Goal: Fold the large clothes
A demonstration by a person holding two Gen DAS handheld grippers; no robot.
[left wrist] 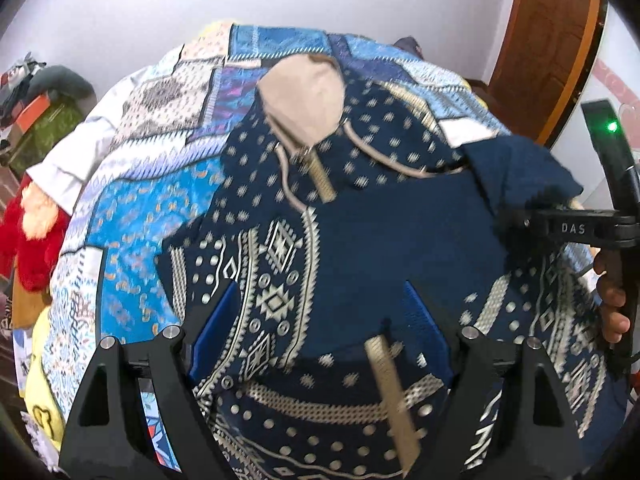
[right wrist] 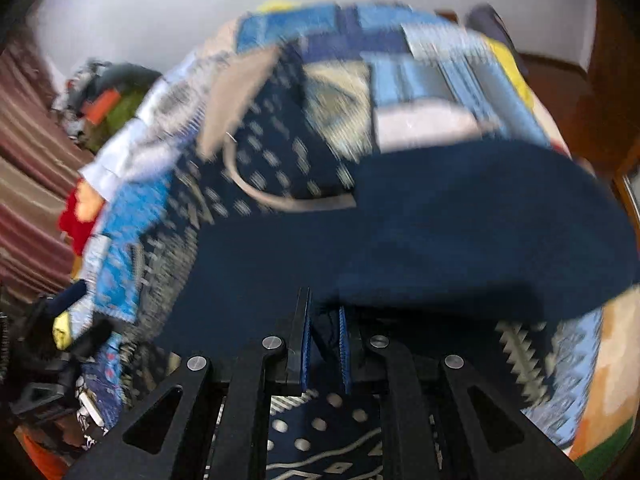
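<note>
A navy hoodie [left wrist: 360, 220] with white geometric patterns, a beige-lined hood [left wrist: 306, 96] and a zip lies spread on the bed. My left gripper [left wrist: 324, 308] is open just above its front, blue pads wide apart. My right gripper [right wrist: 324, 320] is shut on a plain navy fold of the hoodie [right wrist: 460, 216], lifted over the patterned body. In the left wrist view the right gripper [left wrist: 532, 222] holds that fold at the right side. The right wrist view is blurred by motion.
A blue patchwork bedspread [left wrist: 152, 200] covers the bed. A white cloth [left wrist: 76, 168] and a red plush toy [left wrist: 32, 232] lie at the left edge. Clutter [left wrist: 36, 108] stands by the wall at left; a wooden door [left wrist: 548, 48] is at right.
</note>
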